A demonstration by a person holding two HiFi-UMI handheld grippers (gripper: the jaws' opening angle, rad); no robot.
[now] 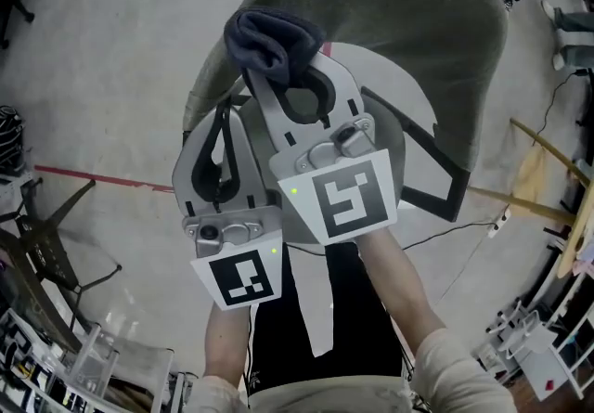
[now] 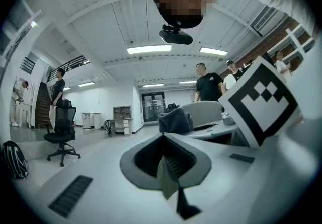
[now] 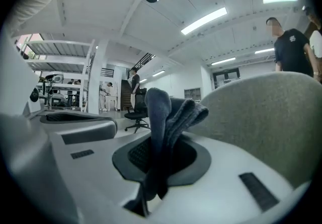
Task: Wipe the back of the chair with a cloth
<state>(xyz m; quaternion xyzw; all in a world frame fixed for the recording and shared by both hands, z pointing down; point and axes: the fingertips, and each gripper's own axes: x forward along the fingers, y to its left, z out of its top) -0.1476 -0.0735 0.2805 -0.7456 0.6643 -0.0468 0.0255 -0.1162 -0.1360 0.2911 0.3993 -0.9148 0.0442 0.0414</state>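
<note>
From above in the head view, the chair's olive-grey back (image 1: 408, 21) curves across the top, with its pale seat (image 1: 408, 105) below. A dark blue cloth (image 1: 272, 45) bunches at the back's left part, pinched in my right gripper (image 1: 278, 77), which is shut on it. In the right gripper view the cloth (image 3: 166, 117) stands up from the gripper (image 3: 156, 167), with the chair back (image 3: 261, 112) just to its right. My left gripper (image 1: 223, 119) sits beside the right one, lower and left, shut with nothing in it (image 2: 166, 167). It sees the cloth (image 2: 175, 121) ahead.
A black armrest frame (image 1: 436, 170) sticks out on the chair's right. A red floor line (image 1: 93, 177) runs at left. Wooden poles (image 1: 538, 147) and cables lie at right, a rack (image 1: 56, 346) at lower left. A black office chair (image 2: 61, 132) and several people stand farther off.
</note>
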